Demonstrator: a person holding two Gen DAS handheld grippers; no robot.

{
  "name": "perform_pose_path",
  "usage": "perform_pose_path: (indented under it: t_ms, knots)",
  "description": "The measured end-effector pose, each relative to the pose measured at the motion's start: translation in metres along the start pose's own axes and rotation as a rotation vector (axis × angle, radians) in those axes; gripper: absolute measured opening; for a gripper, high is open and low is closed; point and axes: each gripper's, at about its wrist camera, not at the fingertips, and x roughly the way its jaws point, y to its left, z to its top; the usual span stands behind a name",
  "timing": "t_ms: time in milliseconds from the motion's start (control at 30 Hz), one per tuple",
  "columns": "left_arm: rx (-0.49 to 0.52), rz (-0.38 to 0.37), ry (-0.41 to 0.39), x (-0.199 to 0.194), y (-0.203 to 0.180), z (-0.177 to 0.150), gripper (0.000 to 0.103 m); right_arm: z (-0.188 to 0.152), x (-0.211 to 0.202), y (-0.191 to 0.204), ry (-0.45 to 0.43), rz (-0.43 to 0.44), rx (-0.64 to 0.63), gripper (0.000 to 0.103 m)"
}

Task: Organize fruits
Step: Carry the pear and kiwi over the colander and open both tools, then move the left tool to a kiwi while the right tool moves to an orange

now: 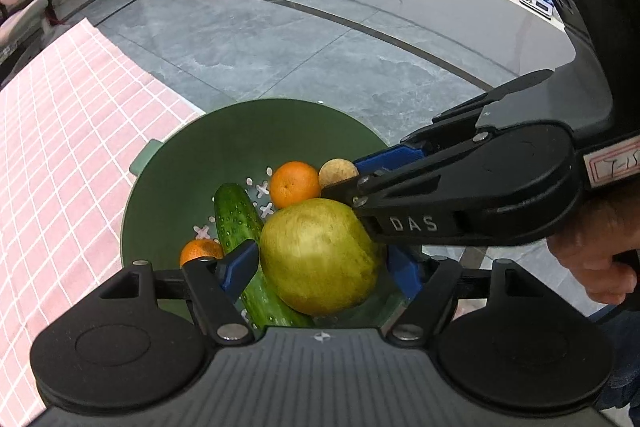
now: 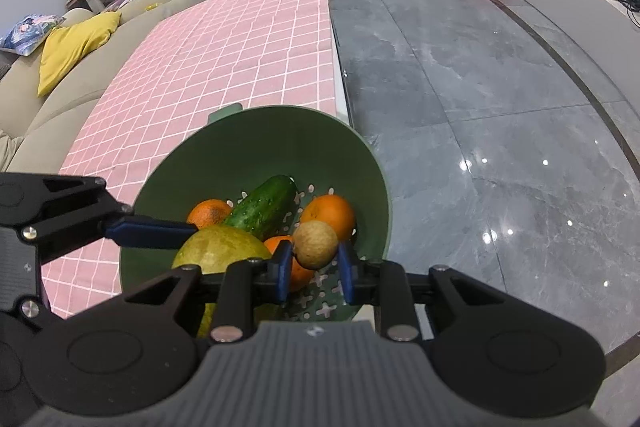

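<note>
over the green bowl (image 2: 372,163), right tool (image 2: 314,263) grasping small brown fruit (image 2: 315,244), left tool (image 1: 320,267) released around pear (image 1: 320,259)

Pink checked tablecloth (image 2: 224,39), yellow cushion (image 2: 74,45), grey floor (image 2: 480,87)

Right claw (image 2: 315,269) points steeply down into green colander bowl (image 2: 376,187); its blue pads are closed on a small round tan fruit (image 2: 315,244), one pad on each side. Bowl sits at the edge of the table (image 2: 224,55), which is covered in a pink checked cloth, with grey tiled floor (image 2: 480,87) to the right. Inside bowl: cucumber (image 2: 262,207) lying diagonally, one orange (image 2: 330,213) right of it behind the tan fruit, another orange (image 2: 208,213) left of it, a third orange partly hidden behind the left pad. Large yellow-green fruit (image 2: 222,251) at lower left, other claw's blue finger (image 2: 148,231) reaching across its top from left; contact cannot be judged.
</note>
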Motion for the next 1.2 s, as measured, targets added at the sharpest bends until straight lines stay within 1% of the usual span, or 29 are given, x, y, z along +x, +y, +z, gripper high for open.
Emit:
perform_pose_path:
  t_ms: [33,67,100,200,400,533,633,867,967,1200]
  knots:
    - [0.002,0.001,-0.001,-0.002,0.000,-0.001,0.085,0.001,-0.001,0.000,-0.002,-0.005,0.003,0.023]
    - [0.006,0.004,-0.004,-0.004,0.000,-0.002,0.085,0.001,-0.001,0.000,-0.007,-0.018,0.004,0.027]
    - [0.009,0.006,-0.009,-0.007,-0.001,-0.003,0.085,0.002,-0.002,0.000,-0.011,-0.030,0.005,0.029]
    - [0.001,0.010,-0.027,-0.016,0.002,-0.004,0.083,0.003,-0.006,-0.003,-0.024,-0.018,0.030,0.032]
    - [-0.057,0.018,-0.062,-0.036,0.018,-0.014,0.082,0.003,-0.014,0.003,-0.046,-0.027,0.011,0.033]
    - [-0.115,0.009,-0.080,-0.055,0.031,-0.030,0.082,0.006,-0.021,0.007,-0.062,-0.025,0.014,0.033]
    - [-0.137,0.032,-0.089,-0.070,0.039,-0.047,0.082,0.007,-0.027,0.014,-0.073,-0.022,0.007,0.033]
    - [-0.183,0.082,-0.090,-0.102,0.059,-0.089,0.082,0.005,-0.033,0.047,-0.080,0.001,-0.048,0.033]
    - [-0.219,0.094,-0.094,-0.114,0.070,-0.106,0.082,0.003,-0.032,0.061,-0.079,0.007,-0.070,0.033]
    - [-0.292,0.124,-0.105,-0.127,0.089,-0.135,0.082,-0.005,-0.029,0.097,-0.084,0.017,-0.139,0.033]
